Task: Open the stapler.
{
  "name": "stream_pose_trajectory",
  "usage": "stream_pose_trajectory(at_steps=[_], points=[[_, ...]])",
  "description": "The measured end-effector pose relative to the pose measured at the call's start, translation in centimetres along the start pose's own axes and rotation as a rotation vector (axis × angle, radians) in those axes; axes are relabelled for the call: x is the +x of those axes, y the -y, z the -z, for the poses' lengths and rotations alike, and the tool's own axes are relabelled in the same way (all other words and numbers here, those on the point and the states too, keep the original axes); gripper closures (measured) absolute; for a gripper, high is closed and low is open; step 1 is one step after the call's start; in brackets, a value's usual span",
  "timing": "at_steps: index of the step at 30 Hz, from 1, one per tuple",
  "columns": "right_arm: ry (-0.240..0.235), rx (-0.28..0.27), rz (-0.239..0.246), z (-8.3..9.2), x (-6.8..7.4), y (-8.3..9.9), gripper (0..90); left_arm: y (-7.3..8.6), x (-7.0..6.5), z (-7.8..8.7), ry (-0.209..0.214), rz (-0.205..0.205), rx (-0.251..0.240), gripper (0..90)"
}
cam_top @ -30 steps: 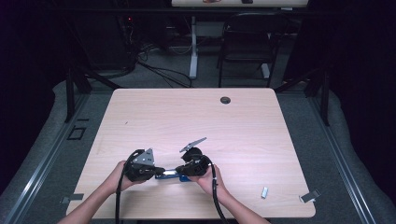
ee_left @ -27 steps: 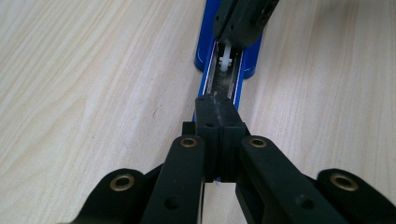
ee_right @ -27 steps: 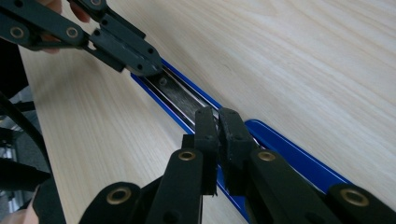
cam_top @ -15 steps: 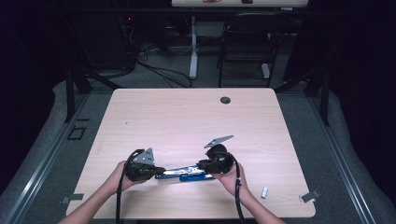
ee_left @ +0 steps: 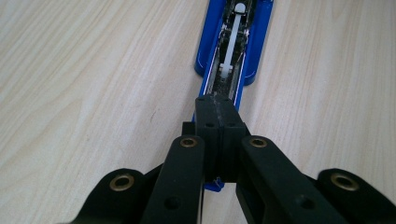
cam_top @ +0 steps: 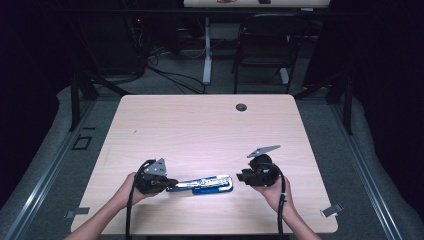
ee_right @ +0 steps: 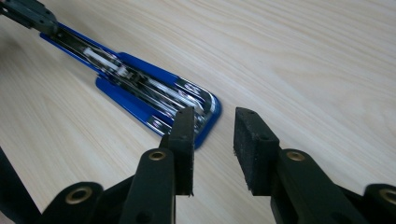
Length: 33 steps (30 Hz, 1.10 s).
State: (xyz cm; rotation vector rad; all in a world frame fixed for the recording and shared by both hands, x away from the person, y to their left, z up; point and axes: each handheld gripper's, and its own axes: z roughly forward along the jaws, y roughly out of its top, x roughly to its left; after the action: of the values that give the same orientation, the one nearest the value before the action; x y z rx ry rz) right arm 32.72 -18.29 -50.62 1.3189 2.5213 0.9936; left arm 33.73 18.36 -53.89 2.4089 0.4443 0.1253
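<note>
**Stapler lies flat, pinned at one end**

The pale wooden desk (cam_top: 200, 125) carries a blue stapler (cam_top: 202, 184) near its front edge, a little left of centre. The stapler is opened out flat, its long axis running left to right across the desk, the metal magazine facing up; its broad rounded end points right.

The left hand (cam_top: 127, 192) reaches in from the near edge, forearm angled up and to the right, and aims the left tool (cam_top: 170, 184) rightward along the stapler. That tool's jaws are pressed together, pinching the stapler's narrow left end (ee_left: 219, 126).

The right hand (cam_top: 275, 192) sits right of the stapler, its right tool (cam_top: 241, 176) pointing left at the rounded end, just clear of it. Its jaws have just been opening and stand spread, with nothing between them (ee_right: 212, 135).

A small dark grommet (cam_top: 241, 107) sits near the far edge.
</note>
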Motion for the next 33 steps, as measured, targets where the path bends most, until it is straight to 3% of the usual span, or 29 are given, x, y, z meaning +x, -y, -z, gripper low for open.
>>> stream_pose_trajectory(at_steps=[6, 16, 22, 27, 33], points=[[0.073, 0.021, -0.03, 2.0, -1.8, 1.9, 59.5, -0.1, -0.1, 0.0, -0.004, 0.006, 0.002, 90.0], [0.183, 0.093, -0.074, 3.8, -4.1, 5.3, 34.5, 0.0, 0.0, 0.0, -0.002, 0.0, -0.001, 90.0], [0.201, 0.117, -0.131, 4.7, -5.0, 6.7, 25.8, -0.1, -0.1, 0.0, -0.003, -0.004, 0.004, 90.0], [0.234, 0.128, -0.139, 5.3, -5.3, 7.4, 23.2, -0.1, 0.0, 0.0, 0.003, -0.006, 0.002, 90.0], [0.233, 0.137, -0.162, 5.2, -5.5, 7.6, 25.9, -0.1, 0.1, 0.0, 0.009, -0.002, 0.001, 90.0]])
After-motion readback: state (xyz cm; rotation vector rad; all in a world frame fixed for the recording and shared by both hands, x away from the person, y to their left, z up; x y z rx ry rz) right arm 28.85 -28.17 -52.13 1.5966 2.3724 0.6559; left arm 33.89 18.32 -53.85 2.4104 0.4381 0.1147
